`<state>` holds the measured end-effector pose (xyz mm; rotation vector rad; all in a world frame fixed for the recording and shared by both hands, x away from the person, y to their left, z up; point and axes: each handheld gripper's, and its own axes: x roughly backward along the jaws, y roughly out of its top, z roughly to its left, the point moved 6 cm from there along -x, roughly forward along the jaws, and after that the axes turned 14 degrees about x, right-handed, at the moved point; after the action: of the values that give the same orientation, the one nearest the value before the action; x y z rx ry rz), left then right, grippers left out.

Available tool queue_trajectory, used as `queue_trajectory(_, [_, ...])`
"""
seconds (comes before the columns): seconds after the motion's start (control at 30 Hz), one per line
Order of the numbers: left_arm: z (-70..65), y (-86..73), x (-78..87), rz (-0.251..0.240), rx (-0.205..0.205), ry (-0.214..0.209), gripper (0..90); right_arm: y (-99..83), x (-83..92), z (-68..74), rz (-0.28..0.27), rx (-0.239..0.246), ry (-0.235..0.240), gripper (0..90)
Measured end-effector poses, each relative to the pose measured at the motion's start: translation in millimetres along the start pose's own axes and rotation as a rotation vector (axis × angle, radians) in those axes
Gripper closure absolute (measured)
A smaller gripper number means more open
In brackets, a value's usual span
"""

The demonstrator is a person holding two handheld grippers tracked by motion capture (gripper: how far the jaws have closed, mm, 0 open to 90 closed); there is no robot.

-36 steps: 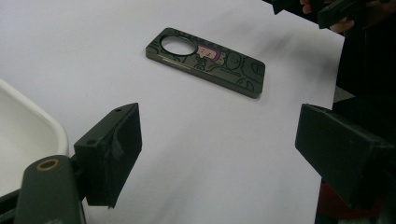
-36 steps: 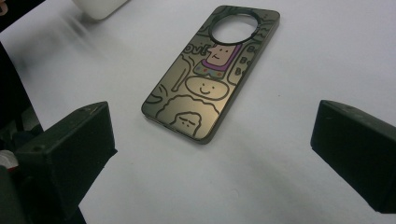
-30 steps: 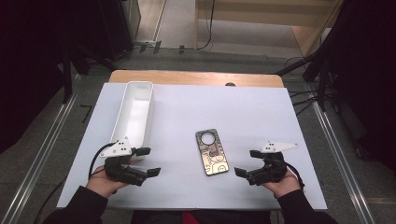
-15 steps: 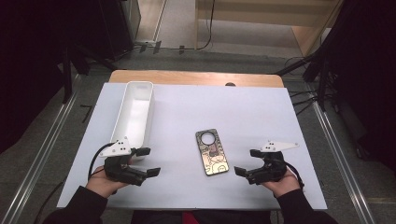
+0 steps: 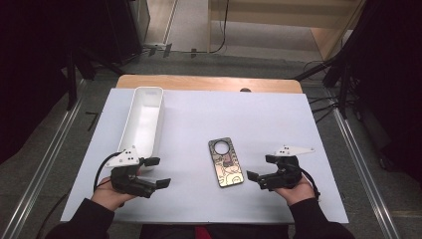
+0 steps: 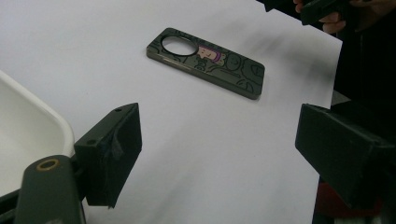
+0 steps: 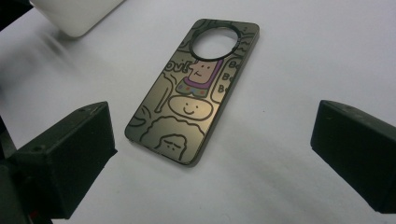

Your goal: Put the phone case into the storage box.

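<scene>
A dark phone case [image 5: 226,162] with cartoon drawings and a round camera hole lies flat on the white table sheet, between my two hands. My left gripper [image 5: 157,172] rests at the near left, open and holding nothing, just below the near end of a long white tray [image 5: 143,120]. My right gripper [image 5: 259,168] sits close to the right of the case, open and holding nothing. In the left gripper view the phone case [image 6: 205,62] lies ahead and the tray corner [image 6: 28,126] is at the left. The right gripper view has the phone case [image 7: 194,88] between its wide jaws, untouched.
The white sheet [image 5: 268,114] covers a wooden table [image 5: 209,82] whose far edge shows as a brown strip. Metal rails run along the floor on both sides. Dark equipment stands at the far left and right. The tray looks empty.
</scene>
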<state>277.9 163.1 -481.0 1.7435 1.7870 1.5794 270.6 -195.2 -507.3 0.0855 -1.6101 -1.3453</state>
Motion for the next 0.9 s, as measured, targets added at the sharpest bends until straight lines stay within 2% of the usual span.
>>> queue_trajectory(0.43, [-0.8, 0.8, 1.6, -0.007, -0.005, 0.003, 14.5, 11.4, -10.5, 5.1, 0.006, -0.014, -0.057, 0.0])
queue_trajectory(0.57, [-0.1, 0.6, 1.5, -0.006, -0.002, 0.003, 14.5, 14.5, -12.7, 7.3, 0.016, -0.005, -0.092, 0.0])
queue_trajectory(0.9, [0.3, 0.5, 1.3, -0.008, 0.003, 0.007, 14.5, 21.5, -16.1, 8.1, 0.015, -0.032, -0.142, 0.0])
